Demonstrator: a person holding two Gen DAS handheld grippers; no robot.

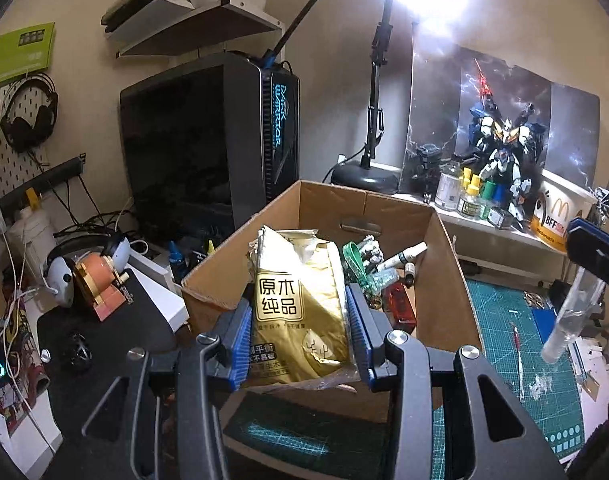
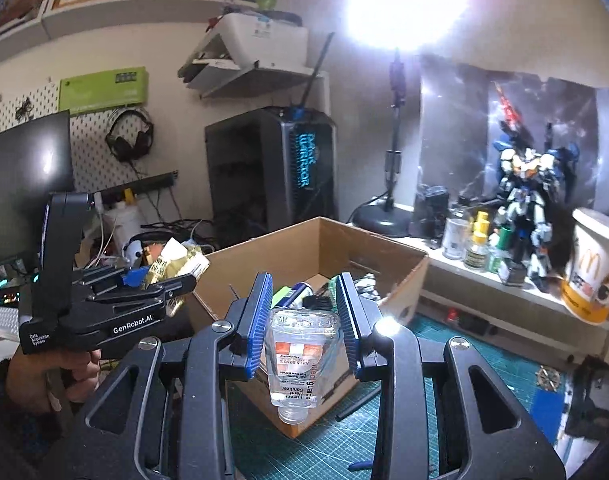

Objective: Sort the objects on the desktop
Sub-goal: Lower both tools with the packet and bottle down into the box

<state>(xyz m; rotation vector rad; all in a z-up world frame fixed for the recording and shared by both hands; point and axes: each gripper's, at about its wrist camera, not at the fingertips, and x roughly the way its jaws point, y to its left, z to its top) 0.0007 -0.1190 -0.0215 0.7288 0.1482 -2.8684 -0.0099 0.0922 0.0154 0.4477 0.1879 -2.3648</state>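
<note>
Cluttered worktop [image 1: 516, 320] carries an open box [image 1: 444, 240] serving as collection point: left tool [image 1: 300, 320] clamps a gold pack [image 1: 300, 300] above it, while right tool [image 2: 304, 320] grips a sanitizer bottle [image 2: 300, 356] inverted near its front corner, both apparently awaiting deposit.

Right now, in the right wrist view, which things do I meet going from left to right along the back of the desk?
Monitor → headphones → computer tower → lamp base → jars → robot model → paper bucket.
</note>
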